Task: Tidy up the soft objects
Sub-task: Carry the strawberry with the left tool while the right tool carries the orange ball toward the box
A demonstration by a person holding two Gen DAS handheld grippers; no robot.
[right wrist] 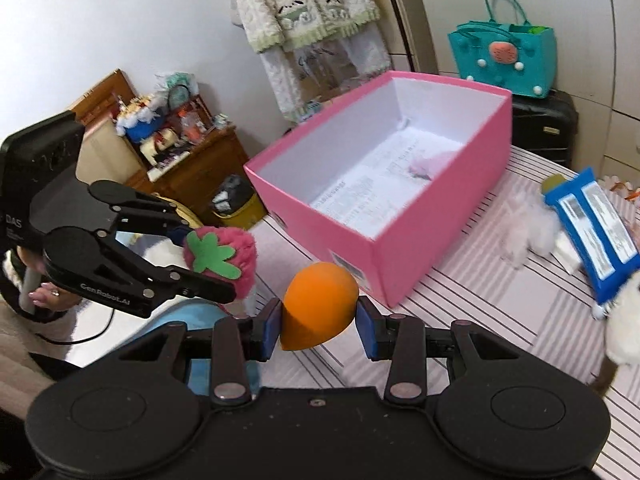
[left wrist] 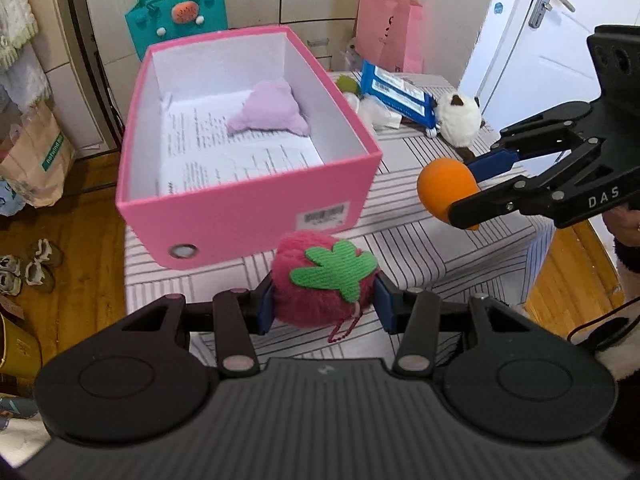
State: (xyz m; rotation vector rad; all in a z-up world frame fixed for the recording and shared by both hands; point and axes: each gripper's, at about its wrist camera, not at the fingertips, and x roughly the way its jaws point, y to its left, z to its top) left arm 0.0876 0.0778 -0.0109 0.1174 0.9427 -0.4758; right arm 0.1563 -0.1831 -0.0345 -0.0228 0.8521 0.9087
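My left gripper (left wrist: 325, 303) is shut on a fuzzy pink strawberry plush (left wrist: 320, 286) with a green felt leaf, held just in front of the pink box (left wrist: 240, 208). My right gripper (right wrist: 320, 322) is shut on an orange egg-shaped sponge (right wrist: 318, 304), lifted near the box's front corner. Each gripper also shows in the other's view: the right gripper (left wrist: 466, 196) with the sponge (left wrist: 444, 186), the left gripper (right wrist: 218, 268) with the strawberry (right wrist: 224, 258). Inside the box lie printed paper and a lilac plush (left wrist: 270, 110).
The box stands on a striped cloth-covered surface (left wrist: 420, 248). Behind it lie a blue packet (left wrist: 396, 94), a white fluffy plush (left wrist: 458, 118) and white fluff (right wrist: 528, 228). A teal bag (left wrist: 176, 14), pink bags (left wrist: 390, 34) and a white door (left wrist: 540, 40) stand at the back. Wooden floor runs left.
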